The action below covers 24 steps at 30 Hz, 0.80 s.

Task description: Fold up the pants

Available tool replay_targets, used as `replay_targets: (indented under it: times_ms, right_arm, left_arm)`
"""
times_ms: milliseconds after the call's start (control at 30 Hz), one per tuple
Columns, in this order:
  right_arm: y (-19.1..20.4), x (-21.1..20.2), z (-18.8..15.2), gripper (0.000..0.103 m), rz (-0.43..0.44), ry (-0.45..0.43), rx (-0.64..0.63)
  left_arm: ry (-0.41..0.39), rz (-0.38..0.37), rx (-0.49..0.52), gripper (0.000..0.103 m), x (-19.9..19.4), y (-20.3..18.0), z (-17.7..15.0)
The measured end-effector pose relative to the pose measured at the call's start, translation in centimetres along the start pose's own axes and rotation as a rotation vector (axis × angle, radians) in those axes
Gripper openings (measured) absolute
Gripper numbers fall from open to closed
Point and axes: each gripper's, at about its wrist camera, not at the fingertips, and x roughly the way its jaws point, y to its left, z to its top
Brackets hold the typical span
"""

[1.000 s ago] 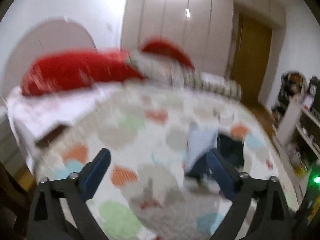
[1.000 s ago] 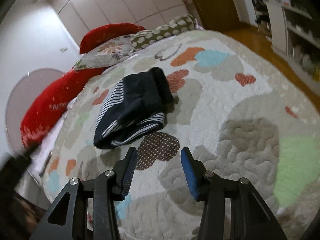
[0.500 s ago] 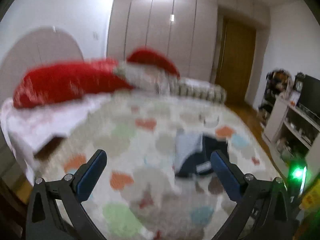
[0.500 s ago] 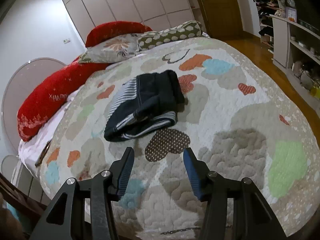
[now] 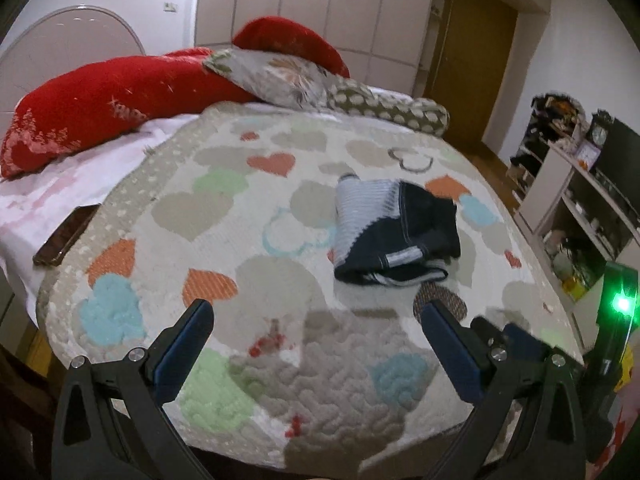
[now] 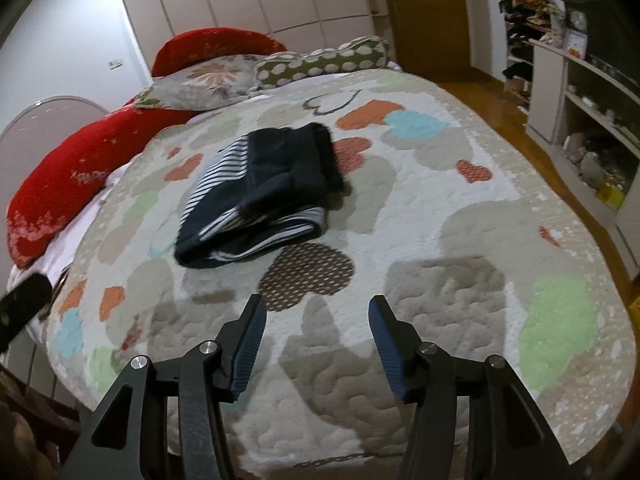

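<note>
The pants (image 5: 394, 232) are dark navy with striped white panels, folded into a compact bundle in the middle of the bed; they also show in the right wrist view (image 6: 264, 196). My left gripper (image 5: 316, 316) is open and empty, held above the near edge of the bed, well short of the pants. My right gripper (image 6: 316, 316) is open and empty, also above the near part of the quilt, apart from the pants.
The bed has a heart-patterned quilt (image 5: 224, 216). Red pillows (image 5: 100, 96), a floral pillow (image 6: 208, 84) and a dotted bolster (image 6: 324, 62) lie at the head. A phone (image 5: 66, 236) lies at the left edge. Shelves (image 6: 580, 92) stand on the right.
Both grippers have drawn back and up from the bed, so the folded pants look farther away. The left view has steadied from blur. Both stay open.
</note>
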Motion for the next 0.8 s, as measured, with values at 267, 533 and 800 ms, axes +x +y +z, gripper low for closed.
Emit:
replay_targets:
  times_ms: [267, 533, 800]
  right_arm:
    - [-0.4, 0.1, -0.2, 0.059, -0.039, -0.001, -0.004]
    - [-0.4, 0.3, -0.3, 0.06, -0.055, 0.005, -0.006]
    - [-0.7, 0.6, -0.3, 0.061, -0.062, 0.017, -0.001]
  left_arm:
    - [0.022, -0.02, 0.015, 0.103, 0.2, -0.6, -0.4]
    - [0.054, -0.043, 0.011, 0.103, 0.9, -0.6, -0.6]
    - [0.097, -0.054, 0.005, 0.103, 1.7, -0.7, -1.0]
